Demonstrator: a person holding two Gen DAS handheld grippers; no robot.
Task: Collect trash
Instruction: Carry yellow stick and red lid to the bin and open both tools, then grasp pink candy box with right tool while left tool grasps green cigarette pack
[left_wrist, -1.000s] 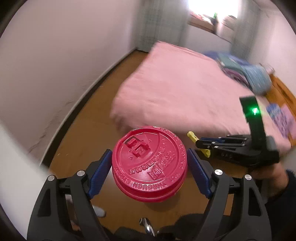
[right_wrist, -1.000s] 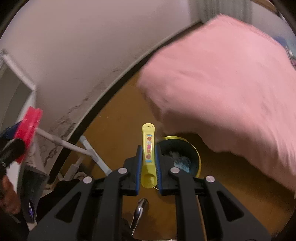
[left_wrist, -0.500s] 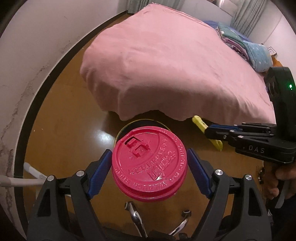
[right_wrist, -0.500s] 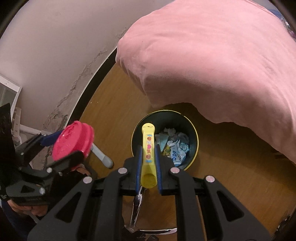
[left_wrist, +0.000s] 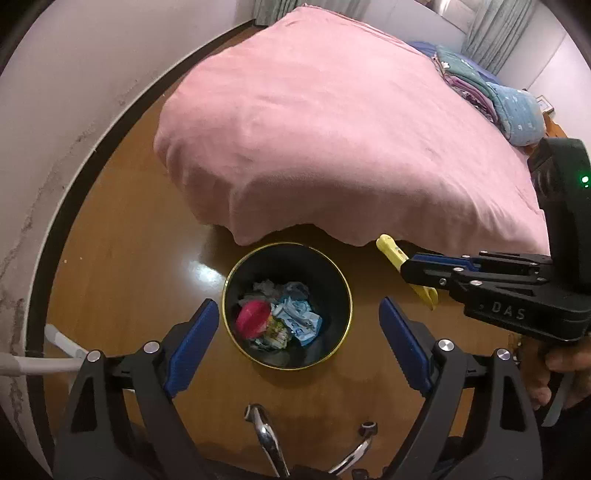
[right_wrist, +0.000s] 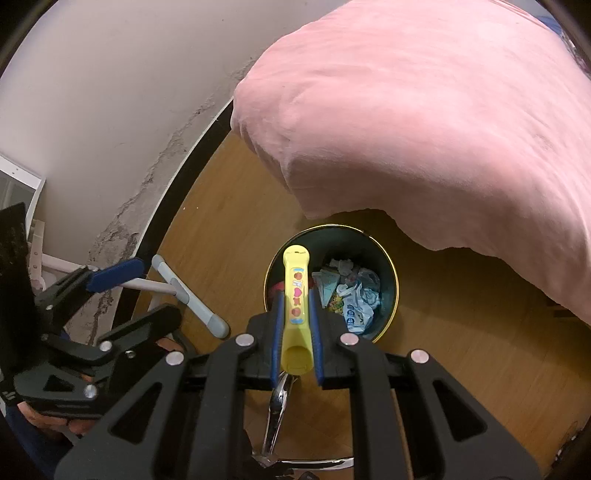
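Note:
A black round bin (left_wrist: 341, 295) with a gold rim stands on the wooden floor at the foot of the bed. Inside it lie crumpled wrappers (left_wrist: 299, 319) and the red-lidded cup (left_wrist: 253, 319). My left gripper (left_wrist: 295, 334) hovers above the bin, its jaws opening, with nothing between them. My right gripper (right_wrist: 295, 302) is shut on a yellow tube (right_wrist: 295, 295) with red stickers, held over the bin (right_wrist: 388, 266). In the left wrist view the yellow tube (left_wrist: 391, 251) pokes out of the right gripper (left_wrist: 417, 271) to the right of the bin.
A bed under a pink blanket (left_wrist: 332, 129) overhangs the floor just behind the bin. Folded blue bedding (left_wrist: 513, 107) lies at its far end. A white wall with a dark skirting (left_wrist: 55, 229) runs on the left, with grey-white tube legs (right_wrist: 184, 291) beside it. Chrome chair legs (left_wrist: 266, 439) show below.
The red-lidded cup has left my left gripper's jaws and now lies in the bin. Both grippers came down over the bin. The right gripper still holds the yellow tube.

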